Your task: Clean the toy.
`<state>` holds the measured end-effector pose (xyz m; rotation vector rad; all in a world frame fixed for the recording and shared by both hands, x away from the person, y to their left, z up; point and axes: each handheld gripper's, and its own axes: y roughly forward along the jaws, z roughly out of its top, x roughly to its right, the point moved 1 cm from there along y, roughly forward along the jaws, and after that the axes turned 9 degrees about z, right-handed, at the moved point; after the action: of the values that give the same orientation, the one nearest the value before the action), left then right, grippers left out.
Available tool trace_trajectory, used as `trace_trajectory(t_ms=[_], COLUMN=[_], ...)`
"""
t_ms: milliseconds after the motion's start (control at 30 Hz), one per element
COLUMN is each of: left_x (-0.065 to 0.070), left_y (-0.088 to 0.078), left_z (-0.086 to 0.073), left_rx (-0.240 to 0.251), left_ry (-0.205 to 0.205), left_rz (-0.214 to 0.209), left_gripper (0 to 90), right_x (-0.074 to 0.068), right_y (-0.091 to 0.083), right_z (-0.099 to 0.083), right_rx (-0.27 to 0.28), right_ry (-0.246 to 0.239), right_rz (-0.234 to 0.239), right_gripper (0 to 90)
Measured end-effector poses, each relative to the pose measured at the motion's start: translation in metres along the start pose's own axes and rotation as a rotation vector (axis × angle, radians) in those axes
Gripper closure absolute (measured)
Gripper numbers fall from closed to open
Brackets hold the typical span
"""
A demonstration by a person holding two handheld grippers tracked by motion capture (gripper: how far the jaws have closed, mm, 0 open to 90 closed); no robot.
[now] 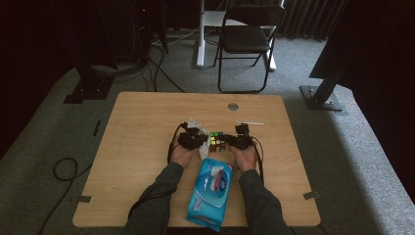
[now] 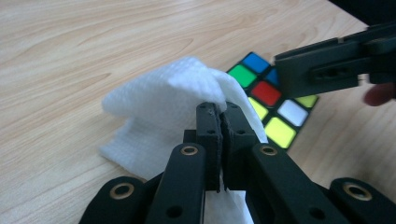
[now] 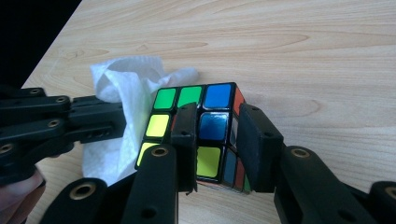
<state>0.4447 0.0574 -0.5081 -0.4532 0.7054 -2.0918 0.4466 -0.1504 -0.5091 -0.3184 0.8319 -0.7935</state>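
Currently, the right gripper (image 3: pixel 215 149) clamps its fingers on the cube (image 3: pixel 205 130), green-and-blue face upward; left gripper (image 2: pixel 219 140) fingers pinch the wipe (image 2: pixel 163 102), draped toward the tabletop (image 2: pixel 70 46).

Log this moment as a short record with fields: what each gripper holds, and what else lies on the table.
left gripper: shut on the white wipe
right gripper: clamped on the puzzle cube, which sits on the table
wipe and cube: side by side; contact unclear
wipes pack: blue, flat at the near edge between the forearms
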Motion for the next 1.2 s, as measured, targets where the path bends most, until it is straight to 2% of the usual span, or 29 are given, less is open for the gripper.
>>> trace_trajectory(t_ms=[367, 500, 633, 733, 1033, 1067, 1200], left_x=[0.003, 0.004, 0.003, 0.003, 0.003, 0.002, -0.001], left_y=[0.007, 0.016, 0.024, 0.029, 0.028, 0.026, 0.017], left_z=[-0.007, -0.014, -0.018, -0.021, -0.021, -0.021, -0.018], left_rx=[-0.042, -0.085, -0.112, -0.131, -0.126, -0.114, -0.079], left_ry=[0.019, 0.033, 0.026, 0.045, 0.049, 0.034, 0.013], left_rz=[0.008, 0.02, 0.025, 0.037, 0.039, 0.032, 0.023], left_gripper=[87.6, 87.6, 87.6, 87.5, 87.3, 87.3, 87.2], right_x=[0.0, -0.001, 0.0, 0.0, 0.0, 0.001, 0.001], right_y=[0.0, 0.0, 0.0, 0.0, 0.0, 0.0, 0.0], right_z=[-0.001, -0.001, -0.001, -0.001, -0.001, -0.001, -0.002], right_rx=[0.005, 0.006, 0.004, 0.004, 0.008, 0.009, 0.013], right_ry=[0.008, 0.01, 0.012, 0.013, 0.018, 0.019, 0.021], right_rz=[-0.003, -0.005, -0.003, -0.001, 0.002, 0.003, 0.004], right_gripper=[69.3, 69.3, 69.2, 69.2, 69.1, 69.1, 69.0])
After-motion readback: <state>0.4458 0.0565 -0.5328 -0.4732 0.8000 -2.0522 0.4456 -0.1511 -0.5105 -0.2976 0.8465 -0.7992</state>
